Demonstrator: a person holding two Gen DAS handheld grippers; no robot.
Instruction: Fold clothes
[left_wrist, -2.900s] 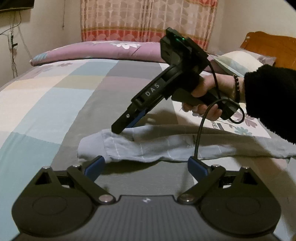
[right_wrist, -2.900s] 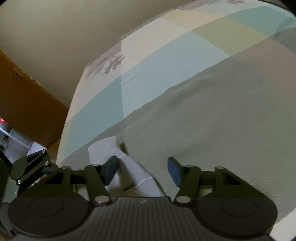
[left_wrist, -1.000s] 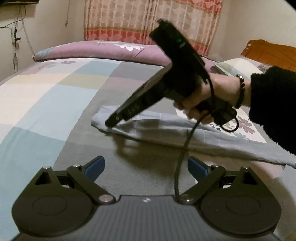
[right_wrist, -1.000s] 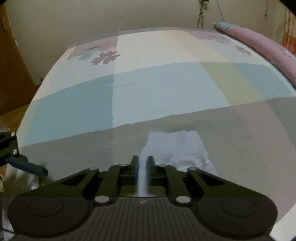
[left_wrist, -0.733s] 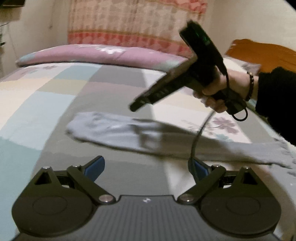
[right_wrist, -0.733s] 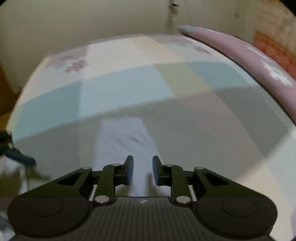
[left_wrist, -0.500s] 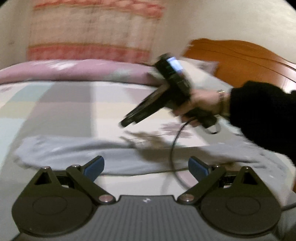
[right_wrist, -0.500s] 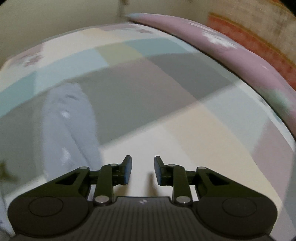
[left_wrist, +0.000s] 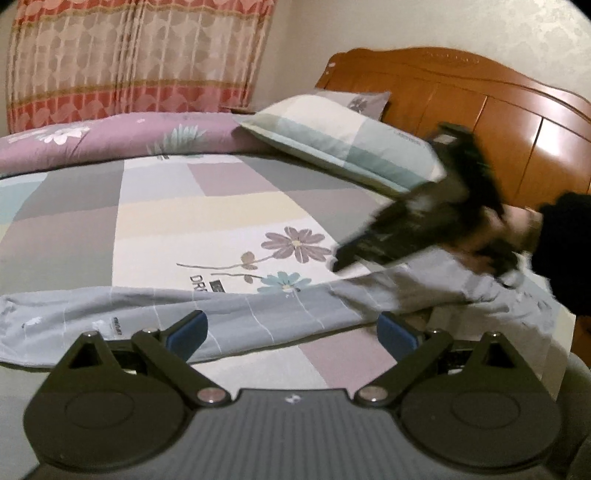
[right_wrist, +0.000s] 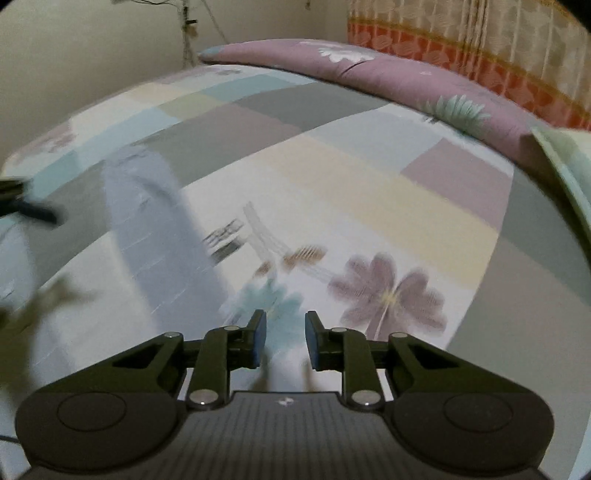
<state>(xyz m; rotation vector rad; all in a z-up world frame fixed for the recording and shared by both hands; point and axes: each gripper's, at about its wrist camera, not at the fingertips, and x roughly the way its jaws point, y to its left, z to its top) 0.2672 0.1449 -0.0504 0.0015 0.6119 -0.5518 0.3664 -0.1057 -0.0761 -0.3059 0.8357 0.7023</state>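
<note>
I take the grey garment (left_wrist: 236, 314) as my landmark: it lies stretched in one long strip across the patchwork bed cover (left_wrist: 184, 218), flat at its left end and rumpled at its right.

At the left end of the strip, a small label sits on the cloth, too small to read. Beyond that end, a purple bolster (left_wrist: 110, 144) runs along the far edge of the bed, with a patterned curtain (left_wrist: 136, 55) behind it.

My left gripper (left_wrist: 291, 330) hangs over the near edge of the garment's middle, its two blue-padded fingers (left_wrist: 186, 328) spread wide, holding nothing; the left pad shows against the cloth, but I cannot tell whether it touches.

Just beyond the garment's middle, printed flowers (left_wrist: 295, 243) mark a white patch of the cover. Further back from there a checked pillow (left_wrist: 340, 144) leans at a wooden headboard (left_wrist: 480, 107).

Over the garment's rumpled right end, my right gripper (left_wrist: 340, 258) is a blur in my hand (left_wrist: 480, 247), its tip just above the cloth. In its own view (right_wrist: 282, 341) the fingers stand moderately apart with nothing between them, pointing at the flowered patch, the garment (right_wrist: 162, 236) off to their left.
</note>
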